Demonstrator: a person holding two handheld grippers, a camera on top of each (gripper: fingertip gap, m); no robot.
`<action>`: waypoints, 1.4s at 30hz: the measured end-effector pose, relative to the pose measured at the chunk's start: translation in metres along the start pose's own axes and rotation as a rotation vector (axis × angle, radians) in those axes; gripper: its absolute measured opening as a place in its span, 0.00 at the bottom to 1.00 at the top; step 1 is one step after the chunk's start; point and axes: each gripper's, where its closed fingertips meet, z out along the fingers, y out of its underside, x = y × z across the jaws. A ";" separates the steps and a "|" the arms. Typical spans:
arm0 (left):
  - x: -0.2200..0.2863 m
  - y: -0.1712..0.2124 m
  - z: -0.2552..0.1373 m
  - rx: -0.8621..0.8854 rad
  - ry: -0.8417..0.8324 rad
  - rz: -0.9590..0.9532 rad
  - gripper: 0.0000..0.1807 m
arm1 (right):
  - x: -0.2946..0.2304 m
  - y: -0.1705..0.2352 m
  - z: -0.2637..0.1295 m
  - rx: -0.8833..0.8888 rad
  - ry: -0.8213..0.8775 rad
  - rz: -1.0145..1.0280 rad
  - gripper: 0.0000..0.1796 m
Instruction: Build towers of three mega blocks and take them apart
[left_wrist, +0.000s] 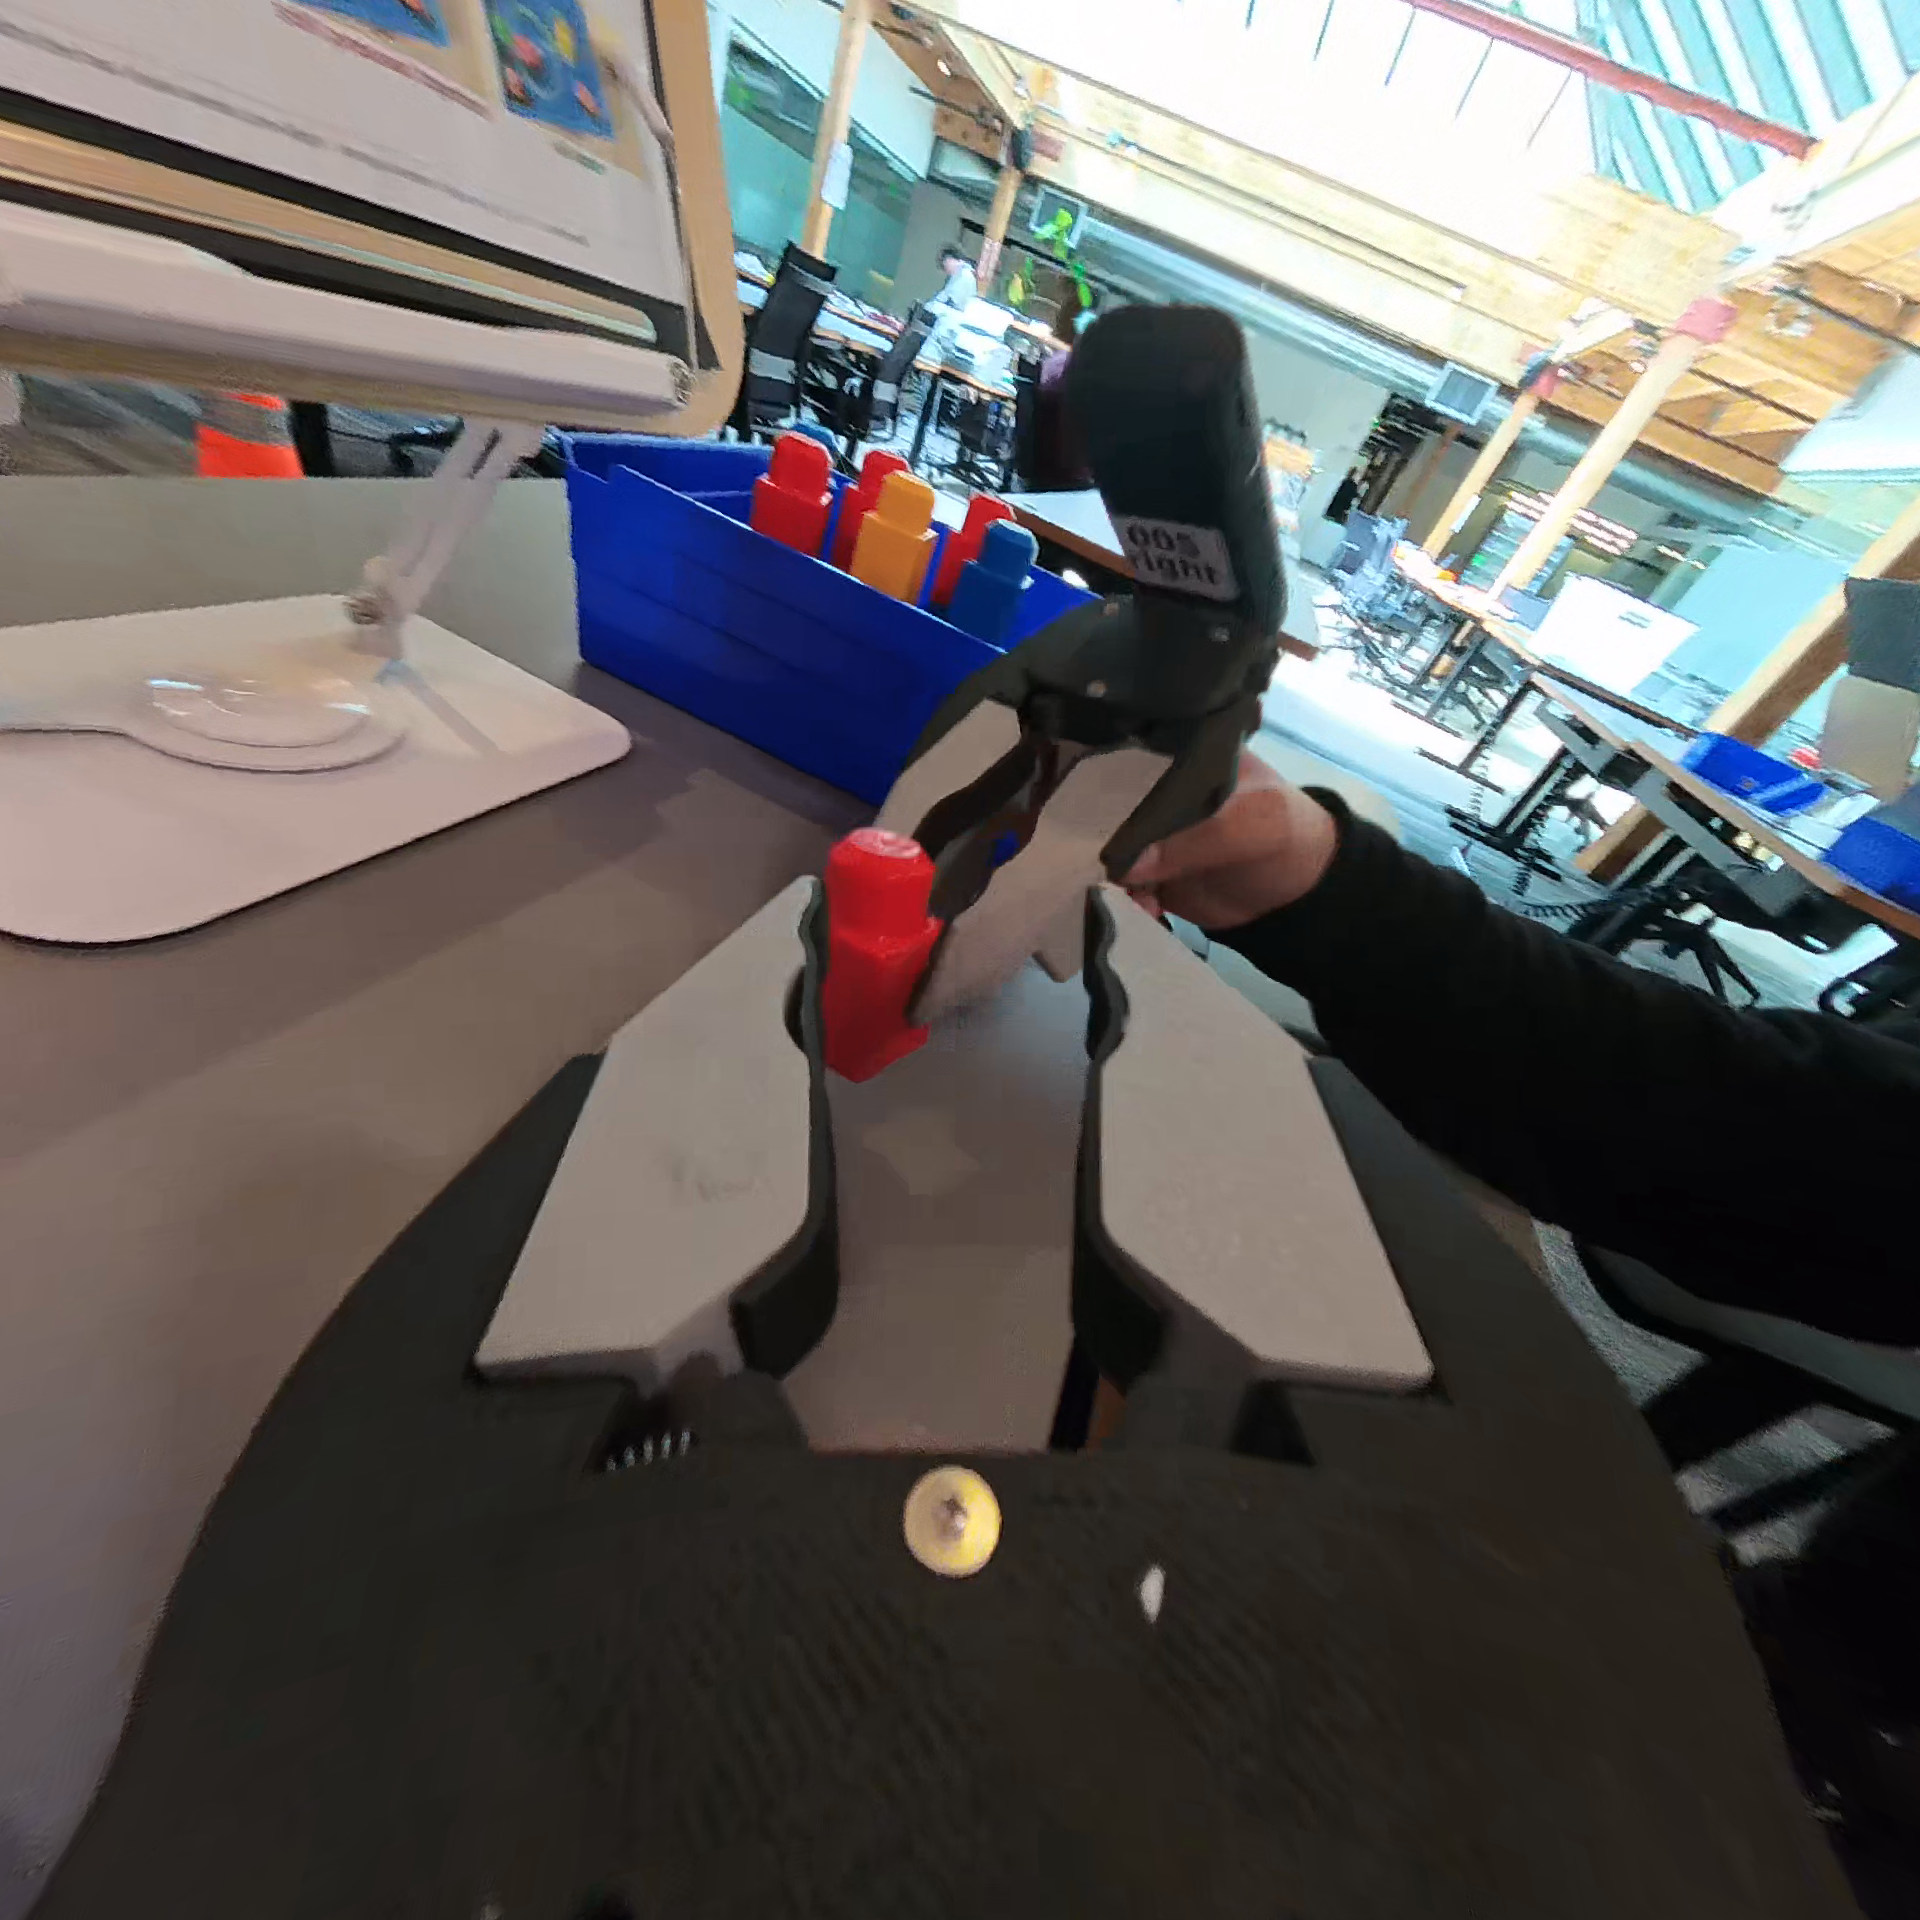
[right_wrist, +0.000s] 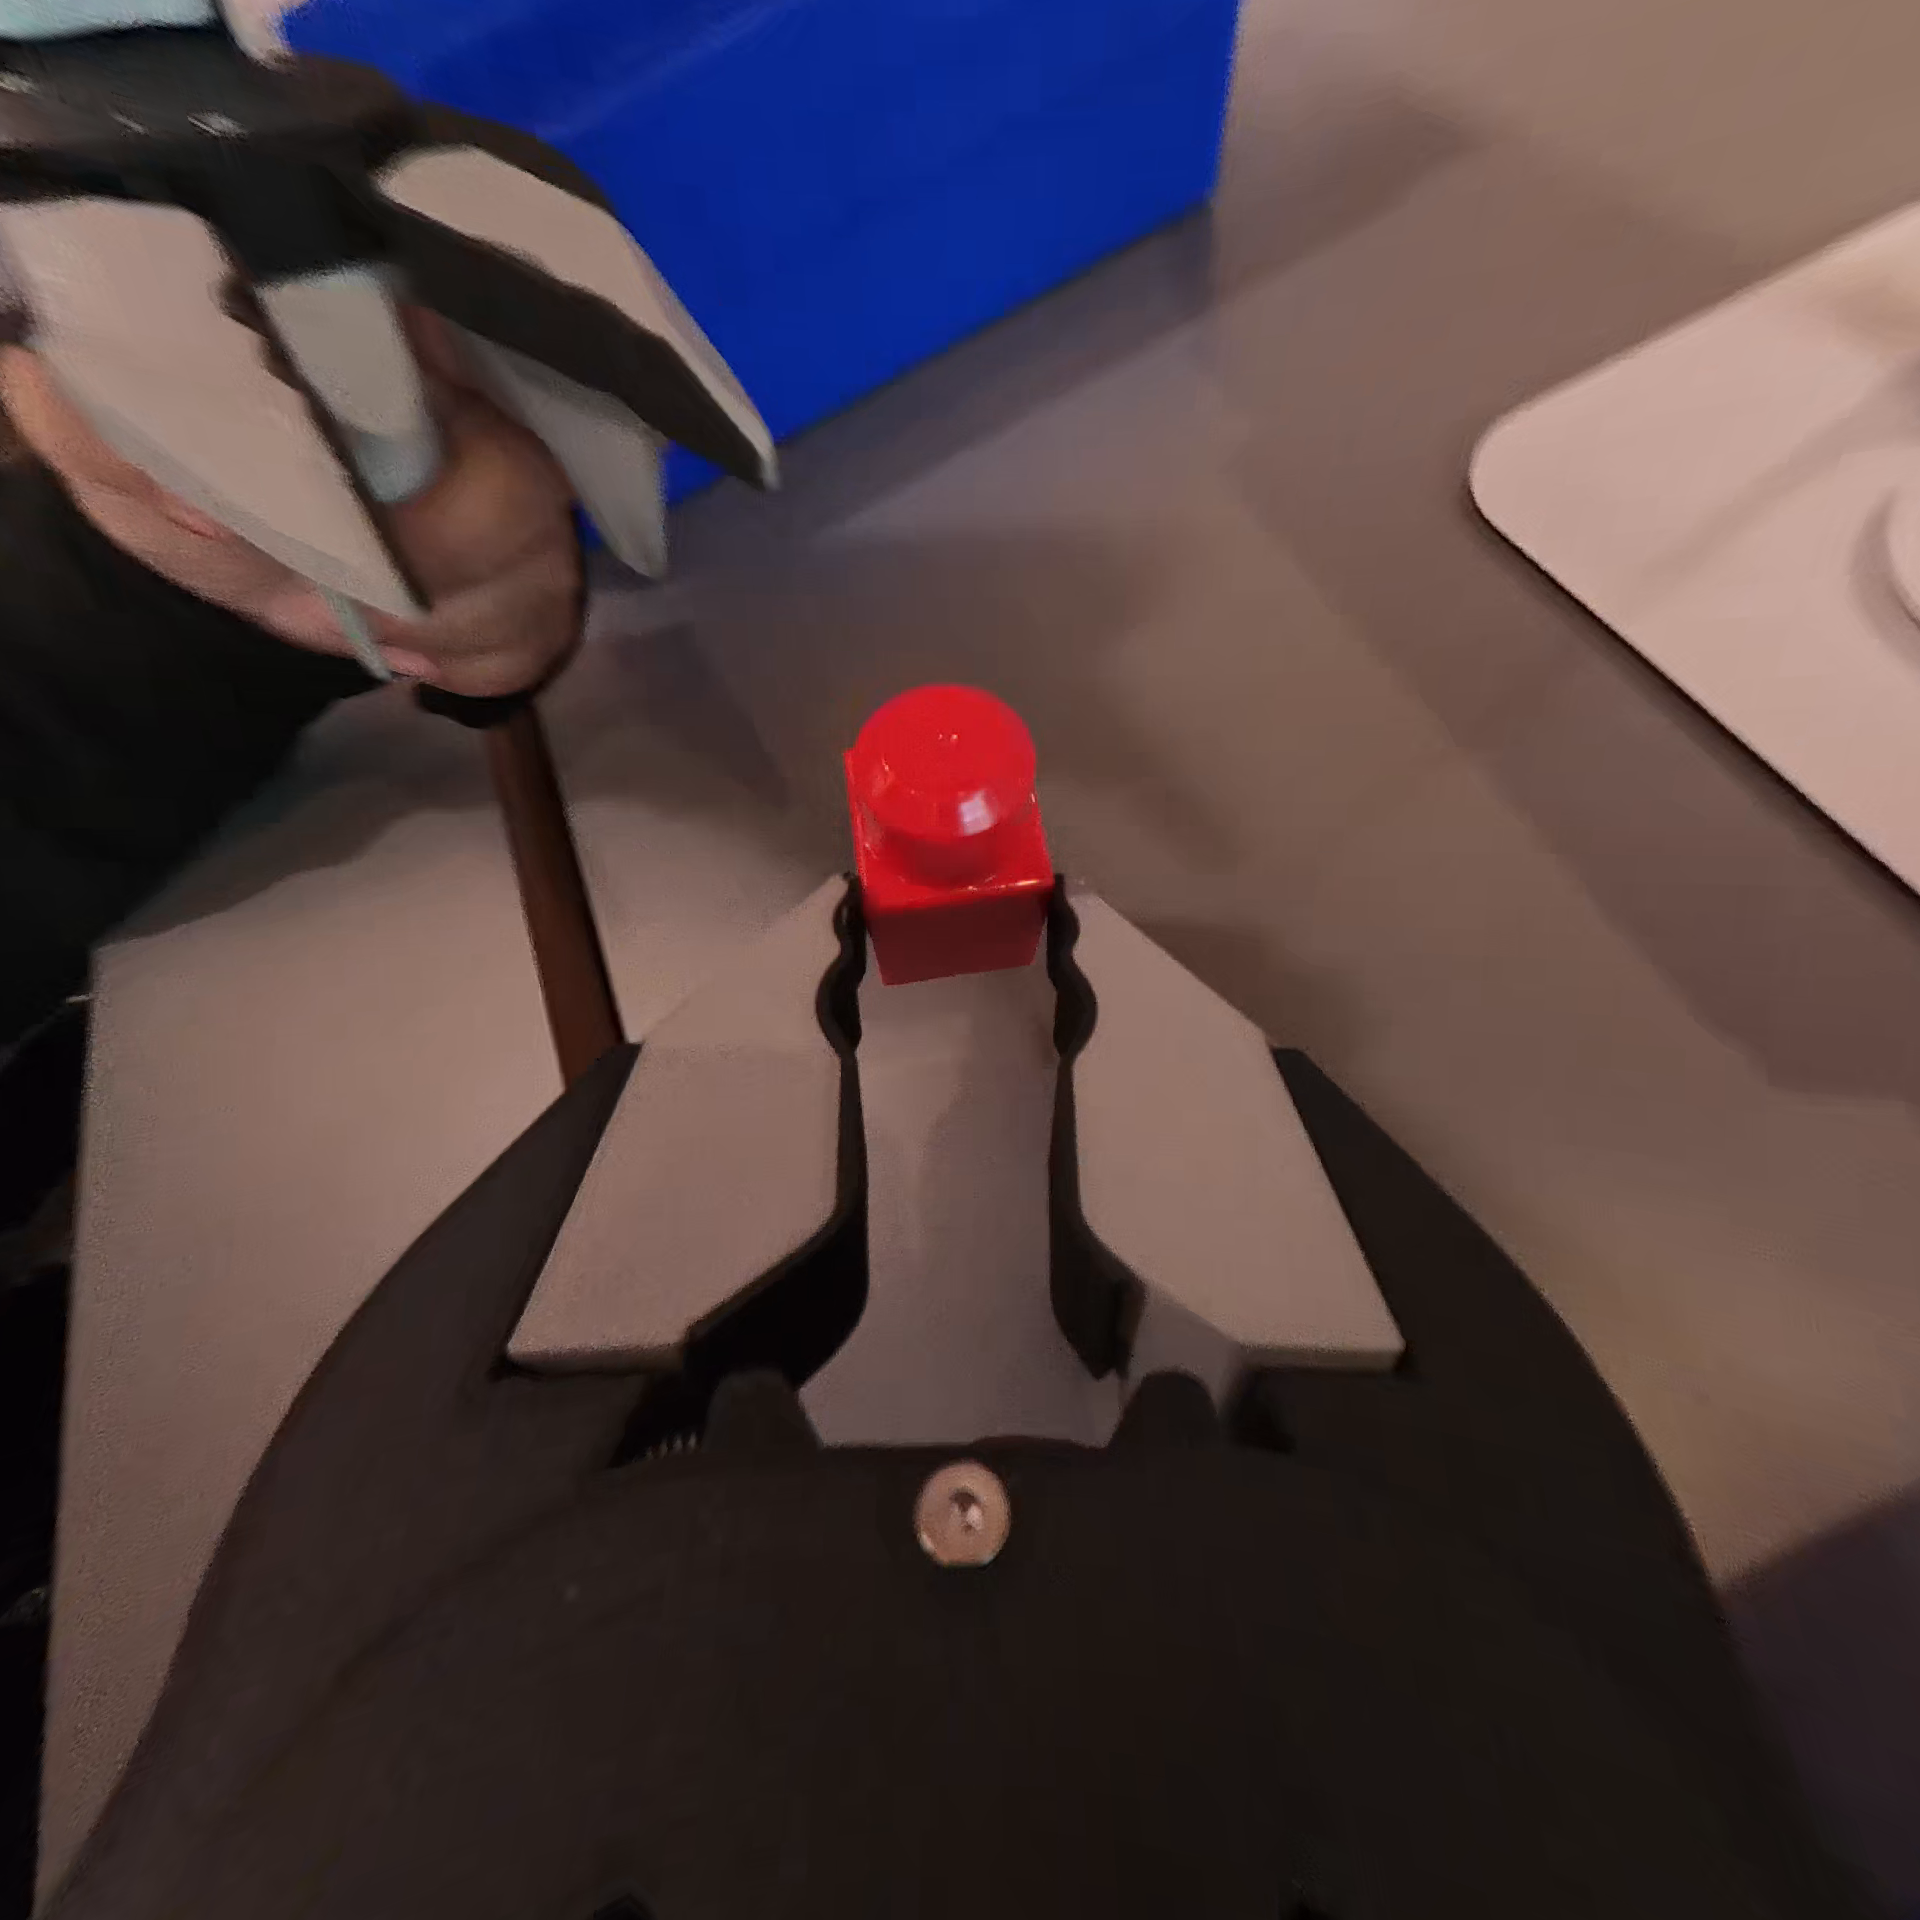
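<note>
Right gripper (right_wrist: 954, 914) of mine pinches the red block (right_wrist: 951, 862) at its square base, stud upward, just over the grey table (right_wrist: 1299, 675). My left gripper (left_wrist: 951, 940) is spread and empty, with the block by its left fingertip, nearer than the blue bin (left_wrist: 727, 623).

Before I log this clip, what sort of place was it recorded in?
Probably a large open-plan workshop or lab, not a home. Beyond the grey table stand rows of long work tables with office chairs, under exposed timber beams and skylights. A blue bin of toy blocks sits on the table.
</note>
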 end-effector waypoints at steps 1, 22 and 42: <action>-0.002 -0.003 -0.002 0.019 -0.009 -0.008 0.26 | 0.007 0.005 0.003 -0.025 0.035 0.014 0.18; -0.013 -0.004 -0.003 0.038 -0.039 -0.069 0.26 | 0.012 -0.019 -0.011 0.088 0.167 -0.089 0.20; -0.013 0.009 0.005 -0.021 -0.046 -0.051 0.26 | 0.053 -0.032 -0.026 0.194 0.525 -0.184 0.15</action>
